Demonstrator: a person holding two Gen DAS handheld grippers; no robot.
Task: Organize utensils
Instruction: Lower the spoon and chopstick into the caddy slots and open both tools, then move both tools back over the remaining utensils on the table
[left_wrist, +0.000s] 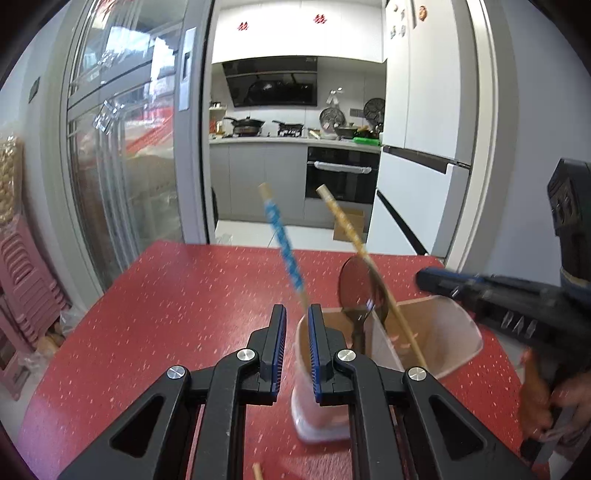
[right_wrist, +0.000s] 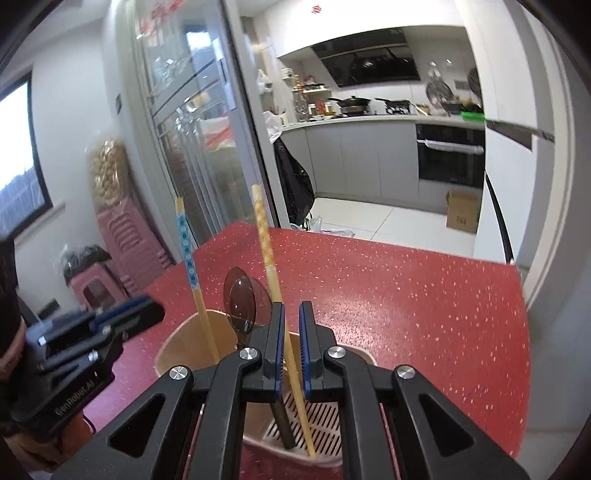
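Left wrist view first: the left gripper (left_wrist: 296, 314) has its jaws nearly together with just a thin slit between the blue pads. Nothing looks pinched, though the pale wall of the utensil holder (left_wrist: 454, 332) shows through the slit. The holder stands upright on the red speckled table (left_wrist: 184, 295), just past the fingertips and off toward 3 o'clock. The frame is pretty blurry there.

The blue chopstick (left_wrist: 282, 243) stands in the holder and leans toward 11 o'clock. The yellow chopstick (right_wrist: 266, 243) is in there too, and from the right wrist cam it points almost straight at 12. The dark brown spoon (right_wrist: 242, 295) sits bowl-up between the two.

The right gripper (right_wrist: 291, 310) is closed down to a narrow gap as well. You can see the yellow chopstick through that gap, but in the left cam the gripper tips sit clear of it at 3 o'clock, so it's not gripped. The chopstick's tip rests on the slotted floor of the holder, with the spoon handle right beside it.

One more wooden stick end (left_wrist: 257, 470) pokes in at 6 o'clock, lying on the table
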